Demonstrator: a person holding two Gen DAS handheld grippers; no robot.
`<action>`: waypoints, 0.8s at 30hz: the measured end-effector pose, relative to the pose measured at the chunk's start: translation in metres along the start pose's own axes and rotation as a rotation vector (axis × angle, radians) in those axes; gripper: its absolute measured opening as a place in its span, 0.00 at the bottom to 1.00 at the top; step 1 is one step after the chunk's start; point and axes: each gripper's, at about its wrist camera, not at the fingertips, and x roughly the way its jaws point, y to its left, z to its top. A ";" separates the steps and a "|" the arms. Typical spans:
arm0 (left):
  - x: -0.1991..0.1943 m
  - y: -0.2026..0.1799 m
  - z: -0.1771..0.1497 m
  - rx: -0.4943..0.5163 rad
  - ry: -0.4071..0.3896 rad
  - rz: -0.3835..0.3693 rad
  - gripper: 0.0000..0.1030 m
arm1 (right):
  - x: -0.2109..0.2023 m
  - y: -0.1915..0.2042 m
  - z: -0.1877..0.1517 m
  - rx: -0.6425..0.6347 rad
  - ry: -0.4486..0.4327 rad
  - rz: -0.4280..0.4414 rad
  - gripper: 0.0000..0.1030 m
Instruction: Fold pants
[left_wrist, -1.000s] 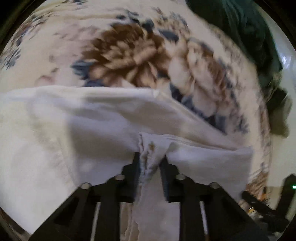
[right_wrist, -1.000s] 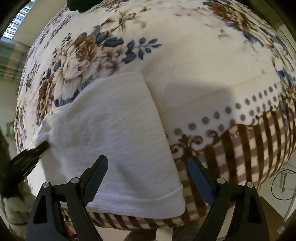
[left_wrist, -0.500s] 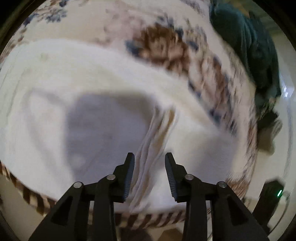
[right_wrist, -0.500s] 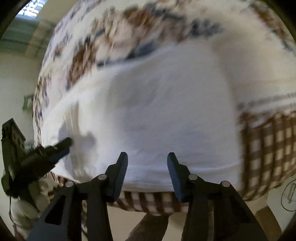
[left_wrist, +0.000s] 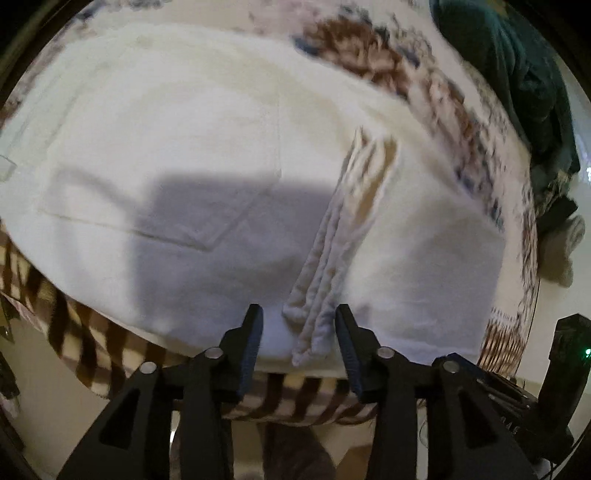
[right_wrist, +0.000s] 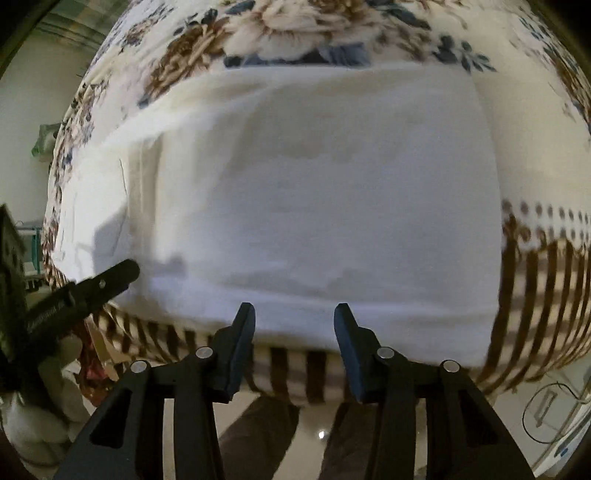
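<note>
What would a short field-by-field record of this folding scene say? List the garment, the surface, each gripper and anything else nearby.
garment: white pants, lying flat and folded, frayed hem on top
surface: flowered blanket with striped border
left gripper: open above the hem, jaws have just been opening, nothing gripped
right gripper: open at the pants' near edge, holding nothing
nearby: dark green cloth at the far side

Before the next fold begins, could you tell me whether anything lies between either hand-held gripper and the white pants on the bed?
Nothing visible does. The left hand-held gripper and right hand-held gripper hang open over the near edge of the pants, whose top is bare. The dark green garment lies beyond them.
</note>
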 end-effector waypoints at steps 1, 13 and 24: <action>-0.004 0.001 0.001 -0.004 -0.021 0.008 0.52 | 0.003 0.001 0.004 0.024 0.007 -0.004 0.50; -0.081 0.128 -0.013 -0.501 -0.327 -0.144 0.78 | 0.011 0.039 0.016 0.018 0.047 -0.109 0.75; -0.060 0.258 0.021 -0.764 -0.417 -0.245 0.74 | 0.018 0.059 0.040 0.089 0.069 -0.138 0.75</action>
